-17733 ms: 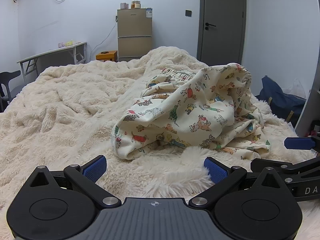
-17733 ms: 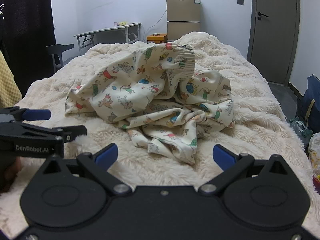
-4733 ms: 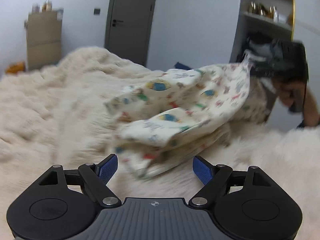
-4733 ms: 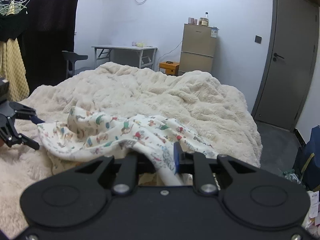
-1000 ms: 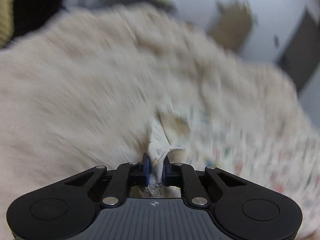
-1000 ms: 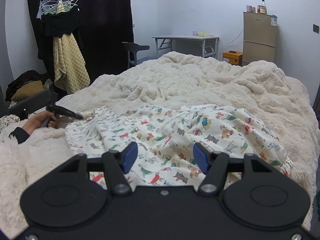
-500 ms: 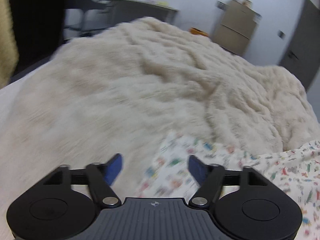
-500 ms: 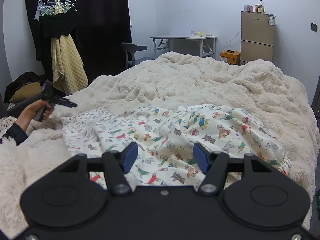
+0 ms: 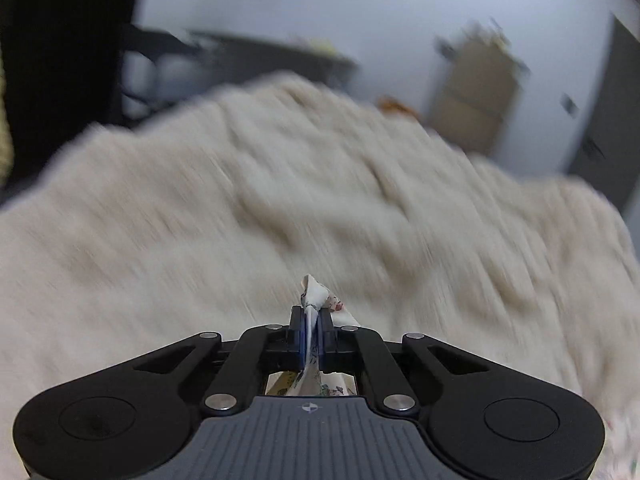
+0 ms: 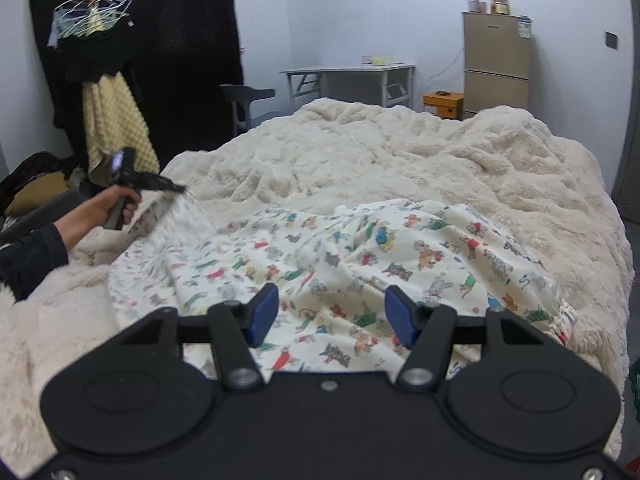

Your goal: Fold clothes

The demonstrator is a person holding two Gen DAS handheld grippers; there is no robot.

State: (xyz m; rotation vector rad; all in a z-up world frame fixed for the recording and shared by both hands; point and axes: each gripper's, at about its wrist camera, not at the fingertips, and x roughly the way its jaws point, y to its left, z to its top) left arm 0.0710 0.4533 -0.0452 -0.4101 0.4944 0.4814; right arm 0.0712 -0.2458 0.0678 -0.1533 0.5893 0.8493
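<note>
Meanwhile, left gripper [image 9: 311,334] pinches printed garment [image 10: 360,256] on the blanket [image 10: 400,160]; right gripper [image 10: 331,314] hangs released.

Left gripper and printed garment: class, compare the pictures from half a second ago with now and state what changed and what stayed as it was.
The left gripper, open half a second ago, has shut on a corner of the printed garment and is lifting that edge off the blanket. The right gripper stays open above the garment, the rest of which still lies spread on the blanket.
</note>
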